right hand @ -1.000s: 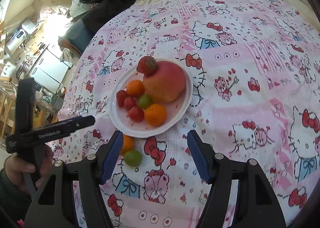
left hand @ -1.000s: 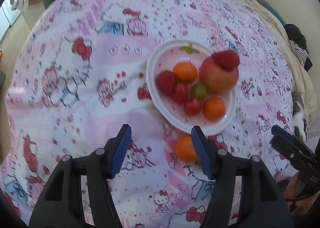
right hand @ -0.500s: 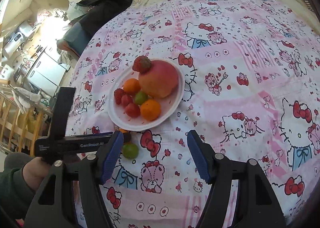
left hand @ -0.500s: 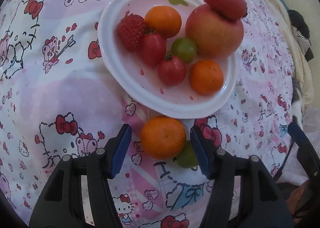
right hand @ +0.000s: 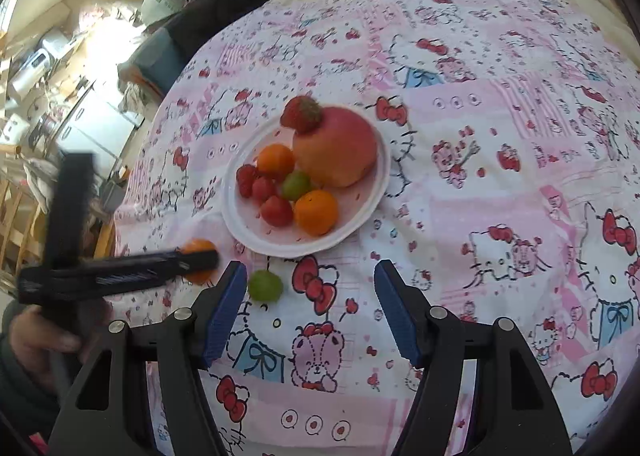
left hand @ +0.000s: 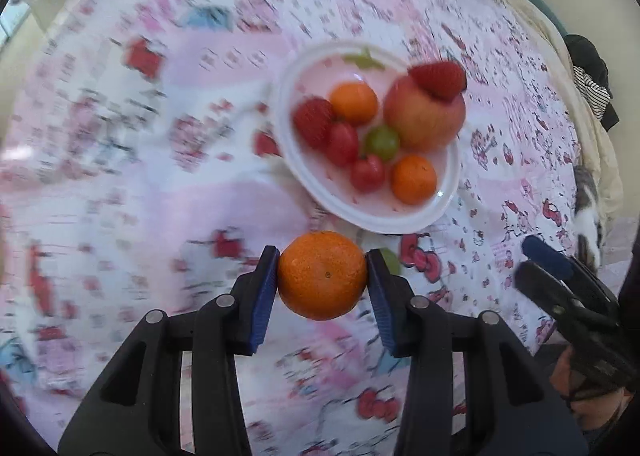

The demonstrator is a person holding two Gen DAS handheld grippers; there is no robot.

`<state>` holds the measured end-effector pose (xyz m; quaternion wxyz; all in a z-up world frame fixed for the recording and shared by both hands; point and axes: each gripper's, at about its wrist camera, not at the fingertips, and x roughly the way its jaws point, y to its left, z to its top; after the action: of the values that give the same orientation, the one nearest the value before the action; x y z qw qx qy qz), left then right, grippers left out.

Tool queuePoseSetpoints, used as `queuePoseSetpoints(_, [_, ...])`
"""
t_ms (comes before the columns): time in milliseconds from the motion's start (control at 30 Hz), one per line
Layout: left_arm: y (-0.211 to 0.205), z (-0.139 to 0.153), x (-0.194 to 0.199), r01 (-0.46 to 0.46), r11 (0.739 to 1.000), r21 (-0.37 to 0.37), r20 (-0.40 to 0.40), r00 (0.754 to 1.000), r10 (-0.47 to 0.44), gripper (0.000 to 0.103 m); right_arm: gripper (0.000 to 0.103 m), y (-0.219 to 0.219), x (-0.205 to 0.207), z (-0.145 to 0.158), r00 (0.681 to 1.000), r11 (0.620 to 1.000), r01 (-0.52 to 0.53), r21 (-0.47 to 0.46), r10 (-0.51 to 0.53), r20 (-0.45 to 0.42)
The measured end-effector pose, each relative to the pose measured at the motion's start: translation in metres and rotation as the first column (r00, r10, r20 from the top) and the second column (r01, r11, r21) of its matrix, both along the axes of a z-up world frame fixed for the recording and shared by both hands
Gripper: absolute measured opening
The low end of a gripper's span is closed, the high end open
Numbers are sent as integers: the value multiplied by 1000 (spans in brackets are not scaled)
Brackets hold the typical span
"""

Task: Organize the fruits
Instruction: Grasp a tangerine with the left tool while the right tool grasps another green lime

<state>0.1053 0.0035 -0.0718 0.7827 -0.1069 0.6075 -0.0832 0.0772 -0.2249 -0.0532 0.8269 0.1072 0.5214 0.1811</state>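
Left gripper (left hand: 322, 276), jaws just closed, now clamps the orange (left hand: 322, 275) formerly lying loose beside the plate (left hand: 448, 191); right gripper (right hand: 310, 308) stays half-open, empty, near the plate

I can read no words, numbers or brand marks anywhere in either view. The bedsheet (right hand: 500, 159) carries only printed cartoon cats, bears, bows and cherries, without lettering I can make out. In my right wrist view a pale mark runs along the side of my left gripper (right hand: 200, 262), but it is smeared by blur and I cannot read it. The white plate (right hand: 372, 191) has small printed motifs, no text.
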Motion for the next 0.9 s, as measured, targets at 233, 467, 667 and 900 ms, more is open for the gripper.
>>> queuePoseSetpoints(233, [42, 18, -21, -121, 992, 27, 35, 992, 120, 40, 69, 52, 3, -29, 991, 986, -134, -96, 135, 4])
queuePoseSetpoints(467, [48, 13, -22, -166, 986, -7, 22, 986, 166, 40, 67, 86, 3, -48, 978, 973, -185, -140, 196, 73])
queuePoseSetpoints(667, [47, 14, -18, -165, 986, 6, 34, 986, 165, 40, 58, 96, 10, -66, 979, 970, -194, -148, 200, 28])
queuePoseSetpoints(900, [46, 11, -15, -156, 987, 40, 35, 987, 155, 40, 42, 97, 17, -77, 982, 974, -182, -137, 186, 19])
